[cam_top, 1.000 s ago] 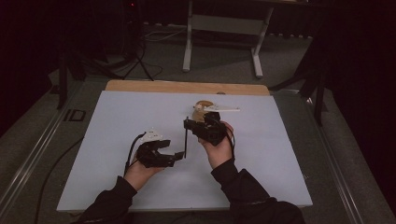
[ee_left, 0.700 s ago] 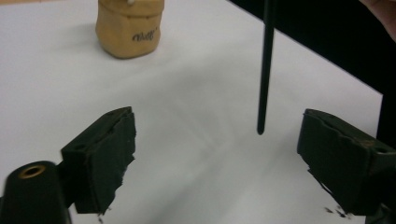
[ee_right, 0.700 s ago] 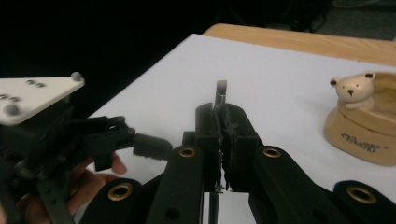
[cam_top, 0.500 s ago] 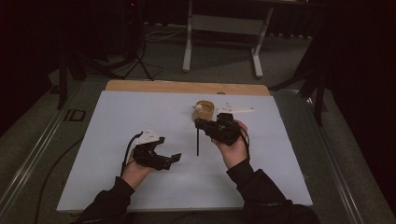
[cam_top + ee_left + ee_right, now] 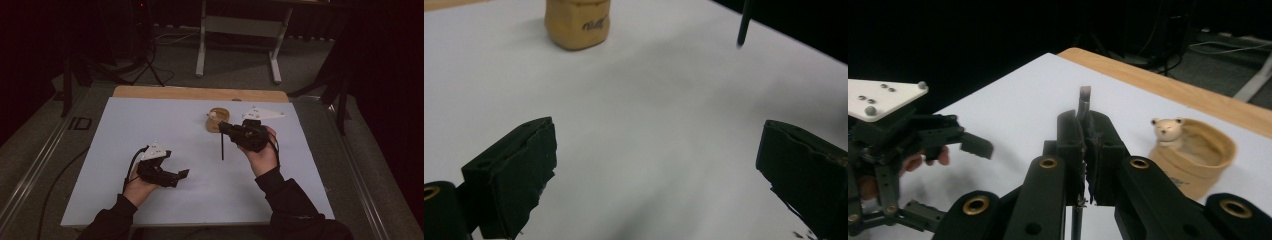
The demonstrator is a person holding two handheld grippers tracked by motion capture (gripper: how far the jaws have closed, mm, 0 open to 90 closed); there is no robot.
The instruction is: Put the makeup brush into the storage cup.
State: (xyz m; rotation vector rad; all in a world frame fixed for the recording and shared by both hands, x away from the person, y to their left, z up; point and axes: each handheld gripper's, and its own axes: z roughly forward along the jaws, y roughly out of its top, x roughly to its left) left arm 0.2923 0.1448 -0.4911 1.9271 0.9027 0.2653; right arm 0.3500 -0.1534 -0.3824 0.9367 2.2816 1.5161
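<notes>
The thin black rod (image 5: 222, 148) is pinched between the jaws of my right gripper (image 5: 231, 131), hanging down over the white table (image 5: 150, 125) near its middle, its lower end close to the surface; whether it touches I cannot tell. In the right gripper view the jaws are pressed tight on the rod (image 5: 1084, 107), whose grey tip pokes out above them while the rest is hidden behind my own black arms. Just beyond the rod, towards the far edge, stands a tan wooden cup (image 5: 217, 120) with a small pale bear figure (image 5: 1167, 131) perched on its rim; it is apart from the rod and nothing lies between them. My right hand (image 5: 262, 150) comes in from the near edge, wrist raised, gripper turned leftwards across the table. My left gripper (image 5: 177, 174) rests low over the table to the near left, well apart from the rod, jaws spread wide with nothing between them. In the left gripper view the cup (image 5: 577, 22) is cut off at the top and only the rod's lower end (image 5: 742, 27) shows. The dark floor around the table is hard to make out.
</notes>
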